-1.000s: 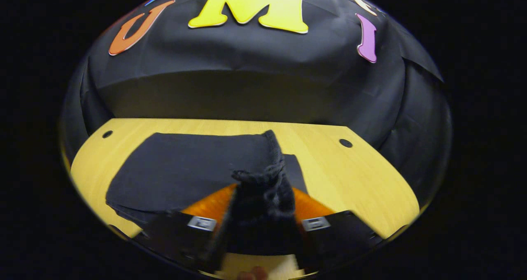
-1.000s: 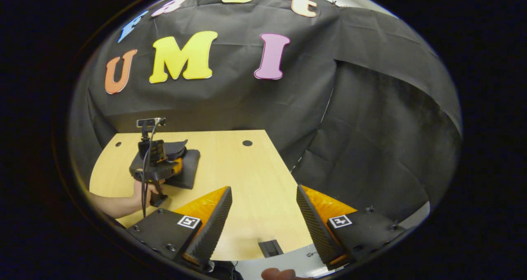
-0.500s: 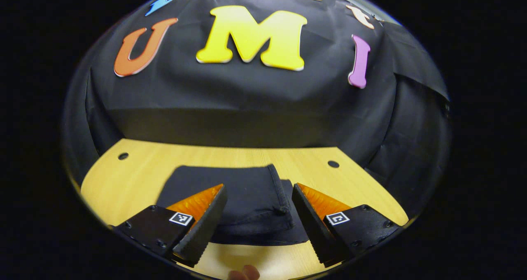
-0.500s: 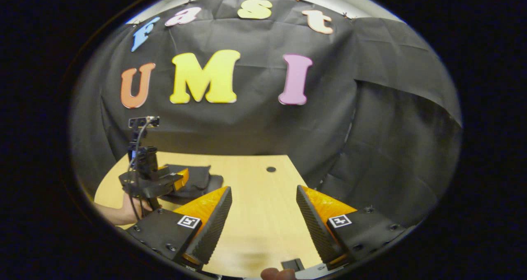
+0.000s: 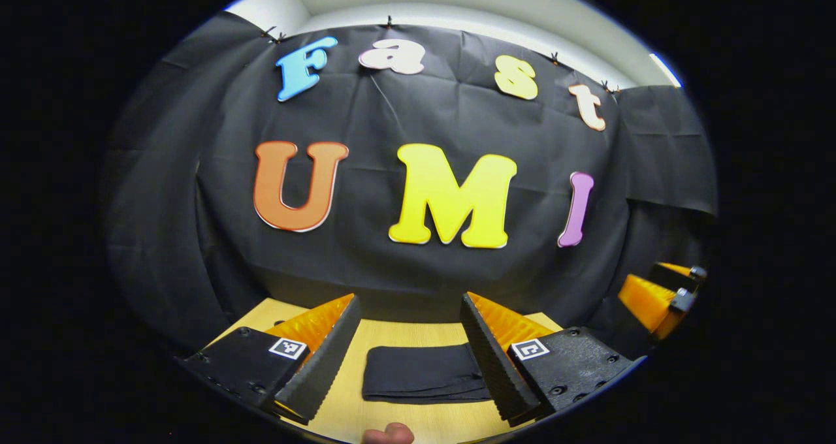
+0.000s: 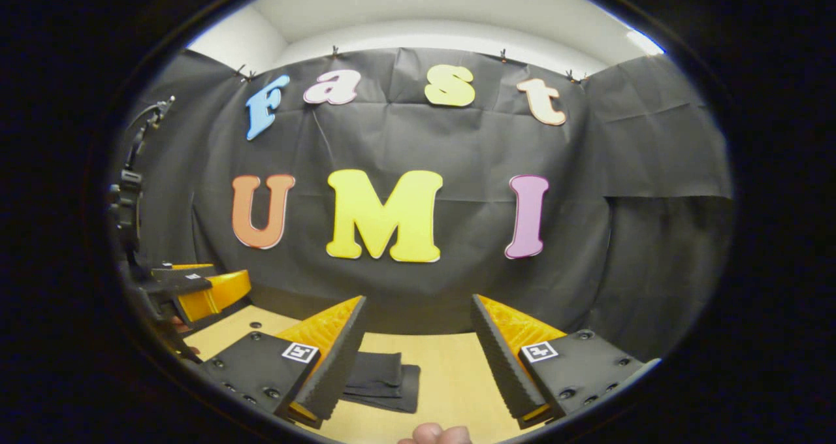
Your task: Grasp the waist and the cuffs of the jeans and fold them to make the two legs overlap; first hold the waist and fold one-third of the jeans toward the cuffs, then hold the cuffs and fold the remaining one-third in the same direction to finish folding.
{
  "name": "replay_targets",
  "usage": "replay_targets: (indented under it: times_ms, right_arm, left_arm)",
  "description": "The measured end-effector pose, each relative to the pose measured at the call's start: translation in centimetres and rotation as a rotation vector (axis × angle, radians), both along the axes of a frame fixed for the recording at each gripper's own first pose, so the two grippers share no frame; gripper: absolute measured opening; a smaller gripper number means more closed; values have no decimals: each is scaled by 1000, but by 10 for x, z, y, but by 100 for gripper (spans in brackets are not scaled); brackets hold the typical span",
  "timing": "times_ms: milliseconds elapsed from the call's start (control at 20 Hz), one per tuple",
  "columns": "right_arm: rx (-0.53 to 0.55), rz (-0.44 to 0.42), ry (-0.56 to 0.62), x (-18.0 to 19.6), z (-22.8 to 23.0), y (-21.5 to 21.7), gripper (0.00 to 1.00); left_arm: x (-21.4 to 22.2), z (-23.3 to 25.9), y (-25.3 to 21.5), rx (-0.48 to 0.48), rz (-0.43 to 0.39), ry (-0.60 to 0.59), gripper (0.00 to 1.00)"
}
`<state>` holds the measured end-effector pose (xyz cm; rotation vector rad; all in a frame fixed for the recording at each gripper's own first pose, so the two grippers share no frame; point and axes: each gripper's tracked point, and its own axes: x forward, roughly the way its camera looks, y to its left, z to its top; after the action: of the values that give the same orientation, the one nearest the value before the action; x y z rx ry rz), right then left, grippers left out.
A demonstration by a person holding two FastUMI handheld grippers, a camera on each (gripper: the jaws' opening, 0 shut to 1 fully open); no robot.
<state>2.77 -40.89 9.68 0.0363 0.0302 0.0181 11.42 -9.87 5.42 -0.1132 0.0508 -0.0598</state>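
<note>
Left gripper (image 5: 409, 352): fingers are held wide apart with nothing clamped between them; it is raised clear of the table, and part of a fingertip of the holding hand is seen at 6 o'clock in the left gripper view.
Right gripper (image 6: 418, 352): fingers are likewise spread, and nothing is gripped.
Task's thing: the dark, near-black folded denim jeans (image 5: 424, 380) are seen between the left gripper's fingers, lying flat on the pale wooden tabletop (image 5: 392, 332); in the right gripper view they lie at 7 o'clock (image 6: 382, 382), partly hidden behind one finger.
Appearance: a compact rectangular stack is presented, with layered edges visible at its near side.
Progress: both folds are judged complete; only withdrawal is judged to be left.
Beyond: the table's far edge is met by the black cloth wall (image 5: 215, 235).
</note>
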Motion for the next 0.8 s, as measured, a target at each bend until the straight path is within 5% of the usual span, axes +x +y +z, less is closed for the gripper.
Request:
replay_targets:
  times_ms: [450, 500, 550, 800]
  right_arm:
    - [-18, 38, -37, -15, 18, 50, 96]
    - [-20, 42, -38, -18, 19, 54, 94]
    - [-22, 52, -39, -19, 17, 59, 95]
    - [-17, 77, -26, -18, 14, 75, 96]
  left_arm:
    - [-59, 22, 54, -6, 88, -40, 98]
    - [-62, 22, 58, -3, 95, -39, 87]
    - [-64, 24, 61, 0, 101, -44, 98]
    - [-70, 23, 69, 5, 124, -50, 98]
